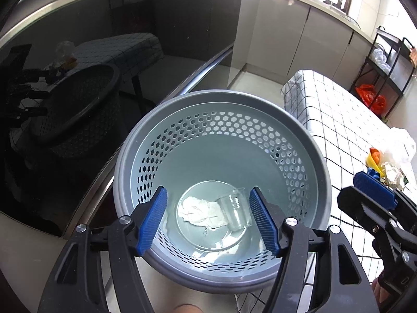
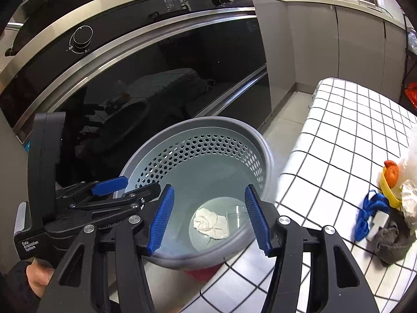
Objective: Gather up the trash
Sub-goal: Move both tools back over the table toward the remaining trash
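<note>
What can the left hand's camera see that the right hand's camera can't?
Only the left wrist view shows the black shelf rack with an orange bag, and the right gripper from outside.

Only the right wrist view shows the oven knob, the blue strap, the gray cloth, and the left gripper from outside.

Both show the gray bin holding a crumpled tissue and a clear cup, plus the checkered table.
</note>
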The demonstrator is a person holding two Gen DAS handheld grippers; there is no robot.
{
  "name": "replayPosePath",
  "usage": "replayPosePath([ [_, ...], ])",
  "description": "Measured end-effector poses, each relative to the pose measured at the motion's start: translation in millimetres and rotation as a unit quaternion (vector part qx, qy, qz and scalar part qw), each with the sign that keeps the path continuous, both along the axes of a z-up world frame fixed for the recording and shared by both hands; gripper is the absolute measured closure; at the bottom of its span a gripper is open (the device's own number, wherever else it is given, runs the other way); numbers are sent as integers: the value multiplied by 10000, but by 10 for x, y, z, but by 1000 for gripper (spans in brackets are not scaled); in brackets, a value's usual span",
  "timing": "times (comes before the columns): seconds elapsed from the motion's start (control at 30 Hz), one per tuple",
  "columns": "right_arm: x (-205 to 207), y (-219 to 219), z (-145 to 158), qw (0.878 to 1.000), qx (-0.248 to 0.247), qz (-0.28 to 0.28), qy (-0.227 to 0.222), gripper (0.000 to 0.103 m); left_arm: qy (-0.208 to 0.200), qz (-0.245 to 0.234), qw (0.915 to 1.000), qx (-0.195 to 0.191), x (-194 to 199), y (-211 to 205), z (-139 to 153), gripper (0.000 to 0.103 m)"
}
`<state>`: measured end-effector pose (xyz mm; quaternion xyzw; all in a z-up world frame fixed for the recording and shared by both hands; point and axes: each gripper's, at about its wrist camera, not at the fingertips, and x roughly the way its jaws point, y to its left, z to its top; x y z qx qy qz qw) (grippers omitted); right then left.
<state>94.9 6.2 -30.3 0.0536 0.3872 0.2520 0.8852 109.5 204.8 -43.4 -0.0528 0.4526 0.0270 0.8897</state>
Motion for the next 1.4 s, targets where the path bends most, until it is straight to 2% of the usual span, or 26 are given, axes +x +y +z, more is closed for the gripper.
replayPosePath([
  [0.13, -152, -113, 13, 9999, 14, -137, 4, 49, -168, -54, 9998, 122, -90, -85, 70, 31],
  [0.2, -236, -191, 20, 9997, 32, -227, -4, 49, -291, -88, 9994, 174, -148, -138, 116, 22],
  [0.57, -784, -842, 58, 9958, 132, -899, -111, 45, -756, -443, 9960, 187, -453, -509, 302, 9],
  [0.83, -1159, -1670, 130, 9864, -50, -1604, -345, 42, -1005, -794, 9917, -104, -705, -960, 428, 8],
  [0.97, -1251, -2097, 162, 9790, -290, -1975, -415, 42, -1093, -1048, 9885, 21, -789, -1321, 450, 8],
  [1.07, -1302, -2378, 165, 9738, -435, -2191, -417, 42, -1095, -1207, 9866, -55, -808, -1582, 466, 8],
  [1.27, -1300, -2820, 154, 9690, -768, -2296, -488, 41, -1170, -1421, 9829, -20, -795, -2072, 476, 7],
  [1.4, -1180, -3015, 126, 9687, -762, -2317, -454, 41, -1151, -1466, 9825, 2, -692, -2339, 442, 7],
])
